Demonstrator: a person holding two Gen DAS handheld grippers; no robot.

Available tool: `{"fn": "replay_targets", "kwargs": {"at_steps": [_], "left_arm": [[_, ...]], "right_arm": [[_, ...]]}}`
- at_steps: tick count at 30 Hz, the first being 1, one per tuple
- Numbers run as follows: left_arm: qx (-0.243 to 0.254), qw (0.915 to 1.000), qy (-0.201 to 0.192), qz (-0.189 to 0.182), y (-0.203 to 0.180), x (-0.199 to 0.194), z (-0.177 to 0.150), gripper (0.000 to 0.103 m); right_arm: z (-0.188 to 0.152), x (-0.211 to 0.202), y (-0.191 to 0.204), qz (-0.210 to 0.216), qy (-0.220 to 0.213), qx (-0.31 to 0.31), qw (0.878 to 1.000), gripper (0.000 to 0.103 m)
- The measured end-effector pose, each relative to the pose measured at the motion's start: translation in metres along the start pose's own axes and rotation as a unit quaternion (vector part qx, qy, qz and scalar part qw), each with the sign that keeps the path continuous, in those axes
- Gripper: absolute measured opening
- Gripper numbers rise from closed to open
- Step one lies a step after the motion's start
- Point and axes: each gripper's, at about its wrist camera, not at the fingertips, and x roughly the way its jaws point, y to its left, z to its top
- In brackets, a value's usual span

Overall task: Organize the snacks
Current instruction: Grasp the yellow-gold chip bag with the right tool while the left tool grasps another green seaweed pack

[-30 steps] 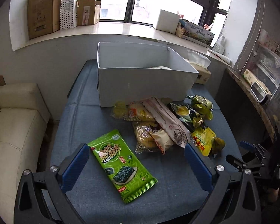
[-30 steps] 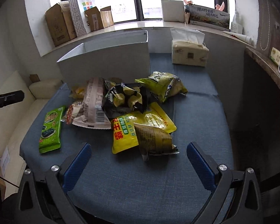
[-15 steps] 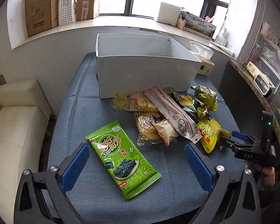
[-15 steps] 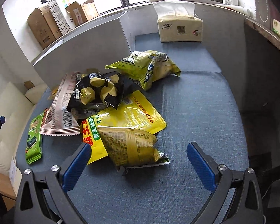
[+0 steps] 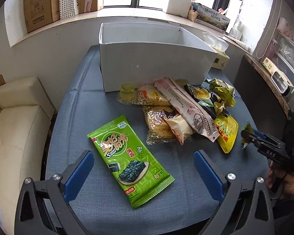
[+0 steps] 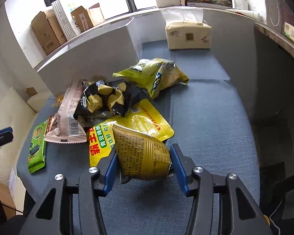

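Closing around a gold snack pouch (image 6: 142, 154), the right hand-held gripper (image 6: 143, 168) is bracketing it with both blue pads at the pouch's sides; whether they are pressing yet I cannot tell. The pouch is lying on the blue counter (image 6: 205, 117), overlapping a flat yellow packet (image 6: 147, 123) at its 12 o'clock. Only the right wrist view is showing this pouch whole; in the left wrist view just a sliver is peeking past the right tool at 3 o'clock. The left wrist view alone is showing the left hand-held gripper (image 5: 143, 173) standing open, its jaws straddling one green seaweed packet (image 5: 130, 160) without touching it. Beyond lies the snack pile, with one white box (image 5: 152, 62) at 12 o'clock. One tissue pack (image 6: 188, 36) is sitting beside the box.
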Motion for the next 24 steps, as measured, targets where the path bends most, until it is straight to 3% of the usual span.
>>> {"fn": "replay_targets", "kwargs": {"at_steps": [8, 14, 18, 20, 22, 24], "left_arm": [[-0.029, 0.9973, 0.046, 0.049, 0.005, 0.047, -0.006, 0.103], [-0.093, 0.9919, 0.061, 0.061, 0.019, 0.078, -0.001, 0.103], [-0.112, 0.9855, 0.072, 0.105, 0.023, 0.091, 0.001, 0.101], [-0.099, 0.9846, 0.071, 0.125, 0.020, 0.092, -0.001, 0.094], [-0.095, 0.9860, 0.061, 0.122, 0.018, 0.088, -0.004, 0.083], [-0.093, 0.9860, 0.061, 0.125, 0.017, 0.086, -0.006, 0.079]], "right_arm": [[0.004, -0.037, 0.006, 0.021, -0.039, 0.014, 0.999, 0.054], [0.008, -0.044, 0.014, 0.026, -0.045, 0.002, 0.999, 0.055], [0.008, -0.041, 0.017, 0.027, -0.041, 0.001, 0.999, 0.055], [0.007, -0.041, 0.017, 0.030, -0.041, 0.002, 0.999, 0.055], [0.007, -0.040, 0.017, 0.029, -0.040, 0.001, 0.999, 0.055], [0.006, -0.041, 0.017, 0.031, -0.039, 0.001, 0.999, 0.055]]}}
